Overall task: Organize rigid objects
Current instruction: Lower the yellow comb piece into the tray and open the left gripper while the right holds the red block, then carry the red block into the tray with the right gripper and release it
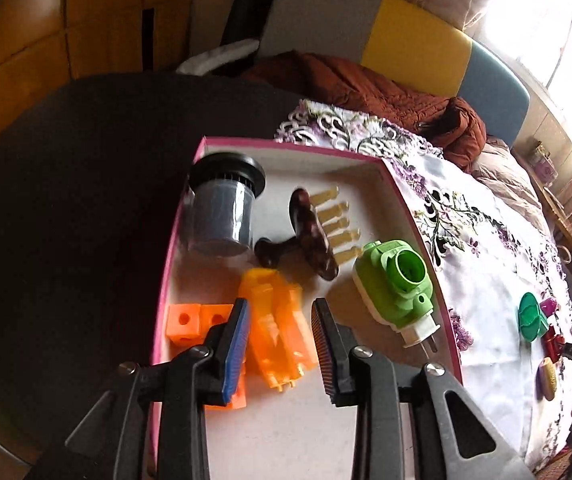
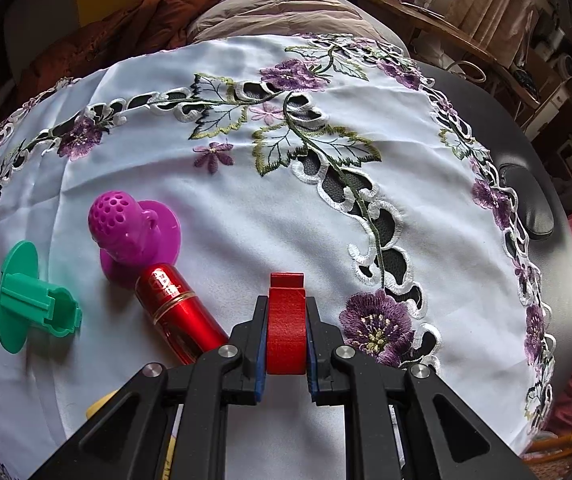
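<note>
My left gripper (image 1: 281, 312) is open above a pink-rimmed white box (image 1: 414, 216), its jaws on either side of a translucent orange plastic part (image 1: 275, 332) lying in the box. The box also holds orange cubes (image 1: 191, 322), a dark jar with a black lid (image 1: 223, 204), a brown comb-like piece (image 1: 312, 236) and a green plug-in device (image 1: 396, 284). My right gripper (image 2: 286, 308) is shut on a red plastic block (image 2: 285, 324) above the embroidered white cloth (image 2: 245, 200). A red metal tube (image 2: 177, 312), a magenta perforated piece (image 2: 133, 232) and a green flanged part (image 2: 29, 300) lie to its left.
The cloth covers part of a dark round table (image 1: 65, 200). A yellow object (image 2: 99, 406) peeks out under the right gripper. A rust-coloured quilted jacket (image 1: 366, 88) and a sofa lie behind the table. A dark pad (image 2: 530, 204) sits at the table's right edge.
</note>
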### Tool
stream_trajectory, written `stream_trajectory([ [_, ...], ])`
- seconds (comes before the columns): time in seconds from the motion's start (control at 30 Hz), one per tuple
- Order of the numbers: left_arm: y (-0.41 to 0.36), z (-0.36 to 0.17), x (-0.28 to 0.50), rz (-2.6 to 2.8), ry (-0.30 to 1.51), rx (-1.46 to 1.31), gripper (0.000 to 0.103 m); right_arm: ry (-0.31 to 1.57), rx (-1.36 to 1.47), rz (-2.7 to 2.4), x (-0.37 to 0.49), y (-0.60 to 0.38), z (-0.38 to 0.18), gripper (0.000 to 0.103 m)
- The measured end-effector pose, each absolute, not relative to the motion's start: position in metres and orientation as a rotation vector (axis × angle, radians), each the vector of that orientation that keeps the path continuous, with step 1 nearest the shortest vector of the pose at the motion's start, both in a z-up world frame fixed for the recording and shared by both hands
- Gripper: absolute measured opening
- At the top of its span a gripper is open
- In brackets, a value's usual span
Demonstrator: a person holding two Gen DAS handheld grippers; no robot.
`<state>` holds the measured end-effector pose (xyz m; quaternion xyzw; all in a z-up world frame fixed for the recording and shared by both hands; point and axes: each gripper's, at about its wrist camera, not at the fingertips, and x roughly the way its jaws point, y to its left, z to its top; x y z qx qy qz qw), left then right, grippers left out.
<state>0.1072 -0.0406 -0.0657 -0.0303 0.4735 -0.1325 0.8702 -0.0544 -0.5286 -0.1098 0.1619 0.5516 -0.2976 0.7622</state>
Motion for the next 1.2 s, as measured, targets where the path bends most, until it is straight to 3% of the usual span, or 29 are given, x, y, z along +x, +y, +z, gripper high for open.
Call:
stream_trajectory([
  [0.47, -0.034, -0.032, 0.068, -0.231, 0.905, 0.005, 0.032, 1.132, 0.382, -0.664, -0.059, -0.531, -0.099, 0.015],
  [0.9, -0.023, -0.022, 0.055, -0.214, 0.870, -0.005, 0.032, 0.903, 0.381, -0.578, -0.058, -0.519, -0.058, 0.015],
  [1.2, -0.017, -0.023, 0.050, -0.215, 0.868, -0.007, 0.032, 0.888, 0.401, -0.411, -0.043, -0.489, -0.048, 0.015],
])
